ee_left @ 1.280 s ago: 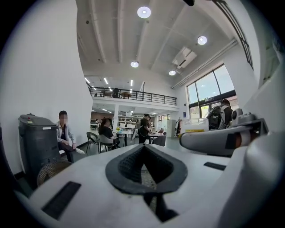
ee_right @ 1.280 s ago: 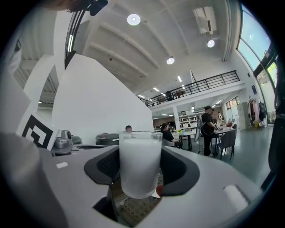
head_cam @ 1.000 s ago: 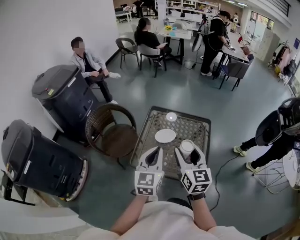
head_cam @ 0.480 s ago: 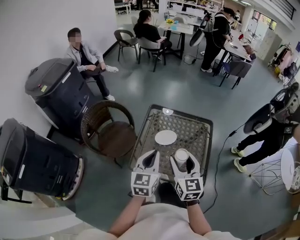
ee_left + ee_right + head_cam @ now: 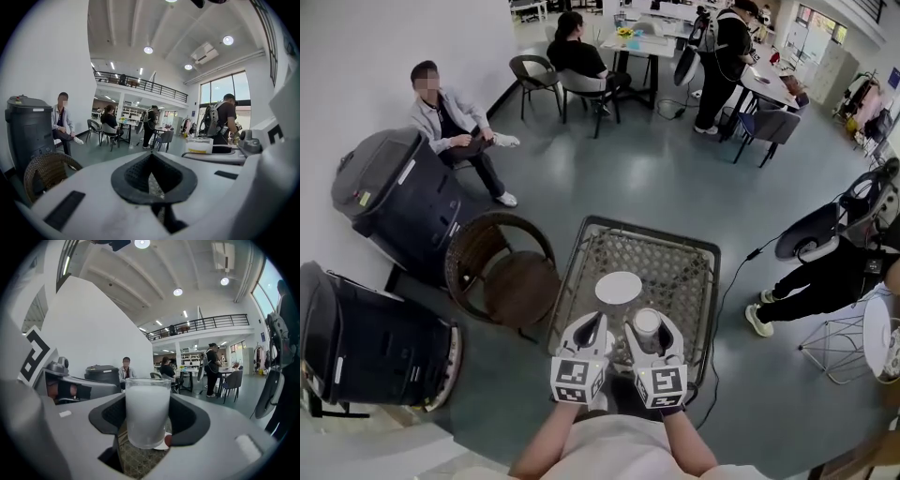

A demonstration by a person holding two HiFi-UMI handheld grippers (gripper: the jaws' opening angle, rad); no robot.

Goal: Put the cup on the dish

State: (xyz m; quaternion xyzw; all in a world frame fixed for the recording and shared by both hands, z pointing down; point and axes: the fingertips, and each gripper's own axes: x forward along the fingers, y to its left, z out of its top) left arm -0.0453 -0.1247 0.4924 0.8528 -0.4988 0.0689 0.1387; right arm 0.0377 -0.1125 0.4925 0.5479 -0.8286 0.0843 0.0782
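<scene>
Right claw [image 5: 648, 330] grips the cup [image 5: 147, 411]; left claw [image 5: 590, 330] beside it is closed, empty; dish [image 5: 619, 288] lies just ahead on the tabletop [image 5: 686, 272]

The cup [image 5: 147, 413] looks smooth and glassy, milky white below a clear rim. The dish [image 5: 619, 287] is glossy white, like ceramic. The counter [image 5: 680, 267] is rough woven wicker in a dark frame. The right hand-held gripper [image 5: 649, 326] is matt white plastic with black textured pads [image 5: 107, 414].

Cup [image 5: 647, 321]: frosted white tumbler, upright, gripped between the jaws of the right gripper [image 5: 649, 328] at the near side; dish [image 5: 619, 288]: round, white, bare, flat on the woven tabletop [image 5: 667, 267], just beyond and left of the cup.
</scene>
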